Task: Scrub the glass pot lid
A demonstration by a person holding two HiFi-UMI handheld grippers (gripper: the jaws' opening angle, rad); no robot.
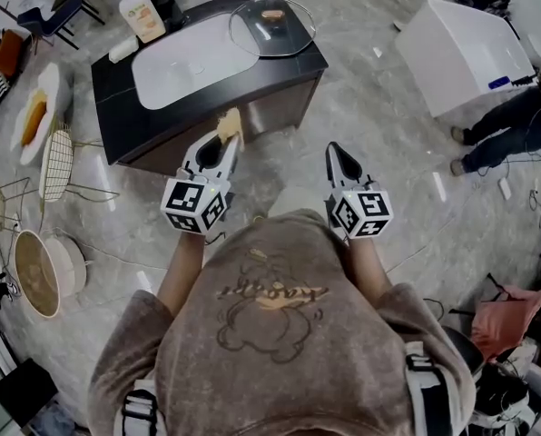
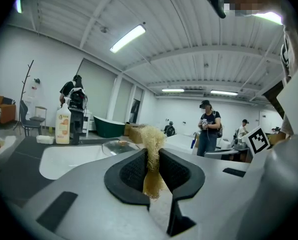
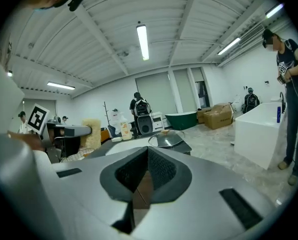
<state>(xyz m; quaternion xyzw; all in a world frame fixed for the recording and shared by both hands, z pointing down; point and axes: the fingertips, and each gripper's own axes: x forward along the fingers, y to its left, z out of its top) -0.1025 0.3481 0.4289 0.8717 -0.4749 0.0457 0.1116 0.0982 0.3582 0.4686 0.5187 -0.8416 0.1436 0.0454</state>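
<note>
Tan, fibrous scrub pad (image 2: 152, 149) is clamped tight between the jaws of my left gripper (image 1: 222, 148), w/ the tuft sticking out past the tips. Right gripper (image 1: 338, 155) has its jaws together, nothing between them.

The glass lid (image 1: 272, 25) lies flat on the far right end of the dark surface (image 1: 116, 116), just beside the white sink basin (image 1: 175, 62). A soap bottle (image 1: 141, 12) stands at the far left corner, well apart from the lid. Both grippers hang over the floor on my side, short of the surface edge and well apart from the lid, so no contact w/ the glass.

My read: this is the approach step. Pad is in hand, scrubbing not begun.

Next move, as I judge it:
- Take the left gripper fwd and to the right, then down, so the pad's face meets the glass, not the jaw tips.
- The lid looks free on the surface and will prob. slide under pressure, so the right gripper should open and steady it by the knob or rim first.
- Can't tell if the pad is wet or soaped. Bottle is there if needed.
</note>
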